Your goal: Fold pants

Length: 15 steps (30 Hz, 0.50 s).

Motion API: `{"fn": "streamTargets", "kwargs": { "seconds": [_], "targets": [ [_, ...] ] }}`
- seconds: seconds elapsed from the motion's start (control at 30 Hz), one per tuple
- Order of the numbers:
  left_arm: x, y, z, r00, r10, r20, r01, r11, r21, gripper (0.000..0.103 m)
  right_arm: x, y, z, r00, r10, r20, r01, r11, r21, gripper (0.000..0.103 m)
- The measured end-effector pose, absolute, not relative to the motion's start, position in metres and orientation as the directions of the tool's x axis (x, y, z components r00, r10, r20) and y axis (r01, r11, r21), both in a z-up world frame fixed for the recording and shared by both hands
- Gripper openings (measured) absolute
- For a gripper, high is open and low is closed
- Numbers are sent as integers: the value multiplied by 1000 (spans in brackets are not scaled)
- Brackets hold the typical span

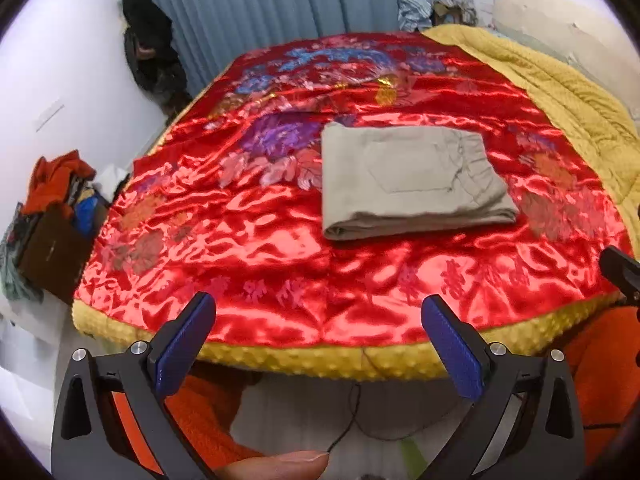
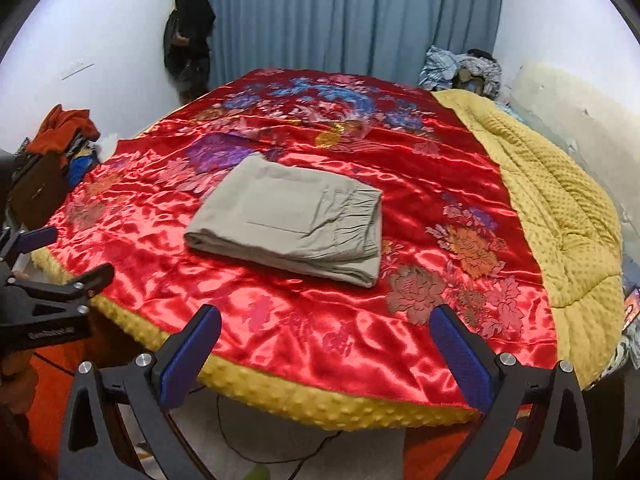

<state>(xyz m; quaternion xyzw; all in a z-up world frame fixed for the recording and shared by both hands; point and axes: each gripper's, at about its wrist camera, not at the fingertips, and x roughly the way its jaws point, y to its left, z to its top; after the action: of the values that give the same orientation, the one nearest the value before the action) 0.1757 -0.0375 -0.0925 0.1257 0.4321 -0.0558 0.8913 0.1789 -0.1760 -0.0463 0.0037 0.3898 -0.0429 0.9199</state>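
Grey-beige pants (image 1: 412, 180) lie folded into a compact rectangle on the red satin bedspread (image 1: 280, 240), back pocket up and elastic waistband to the right. In the right wrist view the pants (image 2: 292, 220) sit left of centre. My left gripper (image 1: 318, 312) hovers open over the bed's near yellow edge, well short of the pants, nothing between its blue pads. My right gripper (image 2: 326, 322) is also open and empty, held back over the front edge. The left gripper's black body (image 2: 48, 300) shows at the left of the right wrist view.
A yellow quilt (image 2: 560, 220) lies along the bed's right side. Clothes are piled in a box (image 1: 56, 208) at the left and heaped (image 2: 460, 68) at the far corner. Blue curtains (image 2: 340, 16) and dark hanging garments (image 2: 188, 36) stand behind. A cable (image 1: 352, 416) trails on the floor.
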Motion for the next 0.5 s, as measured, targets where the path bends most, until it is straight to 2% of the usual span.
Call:
{"fn": "streamTargets", "kwargs": {
  "seconds": [0.5],
  "targets": [
    [164, -44, -70, 632, -34, -775, 241, 958, 154, 102, 174, -176, -29, 660, -117, -742, 101, 993, -66, 102]
  ]
}}
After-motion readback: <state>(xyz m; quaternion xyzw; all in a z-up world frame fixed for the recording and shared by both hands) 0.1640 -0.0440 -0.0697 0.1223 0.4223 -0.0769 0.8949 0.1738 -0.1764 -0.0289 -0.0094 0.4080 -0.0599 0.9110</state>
